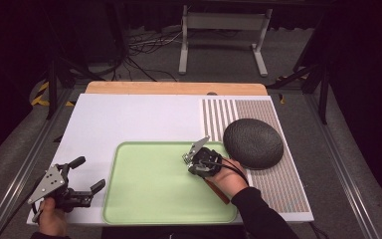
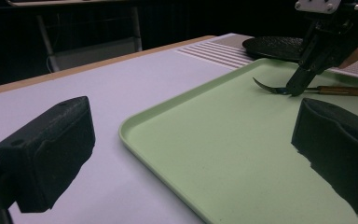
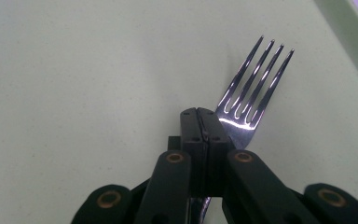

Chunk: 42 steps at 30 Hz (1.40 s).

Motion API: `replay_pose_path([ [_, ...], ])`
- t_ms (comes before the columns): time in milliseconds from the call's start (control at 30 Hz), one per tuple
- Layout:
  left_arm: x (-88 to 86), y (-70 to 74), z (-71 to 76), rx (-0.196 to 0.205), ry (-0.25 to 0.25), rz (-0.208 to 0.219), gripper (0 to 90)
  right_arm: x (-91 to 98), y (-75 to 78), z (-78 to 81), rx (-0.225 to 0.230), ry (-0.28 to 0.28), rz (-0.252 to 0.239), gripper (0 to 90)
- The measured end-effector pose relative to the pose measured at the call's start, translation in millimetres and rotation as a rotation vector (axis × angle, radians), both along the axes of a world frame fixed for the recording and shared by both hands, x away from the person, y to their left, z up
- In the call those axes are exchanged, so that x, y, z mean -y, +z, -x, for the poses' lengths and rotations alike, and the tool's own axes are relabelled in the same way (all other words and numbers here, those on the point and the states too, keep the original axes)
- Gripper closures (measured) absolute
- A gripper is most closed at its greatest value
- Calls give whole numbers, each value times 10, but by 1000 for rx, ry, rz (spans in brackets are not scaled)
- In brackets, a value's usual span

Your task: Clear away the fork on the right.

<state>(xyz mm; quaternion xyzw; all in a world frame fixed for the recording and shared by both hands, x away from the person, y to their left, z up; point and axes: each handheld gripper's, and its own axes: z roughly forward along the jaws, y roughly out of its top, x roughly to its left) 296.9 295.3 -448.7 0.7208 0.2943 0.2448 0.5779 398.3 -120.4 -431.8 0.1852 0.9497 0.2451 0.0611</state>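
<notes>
The left gripper, held in the person's left hand, points level with jaws spread wide apart. The right gripper, in the right hand, tilts downward, jaws pressed together.

The pale green plastic tray is lying bare across most of its floor, offering open room to pass. Near its right edge, the metal fork with a wooden handle is occupying a strip. The dark textured round mat is sitting just beyond that rim. The white table surface behind is staying open.
</notes>
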Motion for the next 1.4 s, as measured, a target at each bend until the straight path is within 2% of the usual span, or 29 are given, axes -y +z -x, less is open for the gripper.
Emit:
replay_pose_path([
  [500,1,-2,-2,1,2,2,1,226,7,-135,11,-84,-3,900],
  [1400,5,-8,-4,-2,4,0,1,575,17,-256,12,-191,-20,900],
])
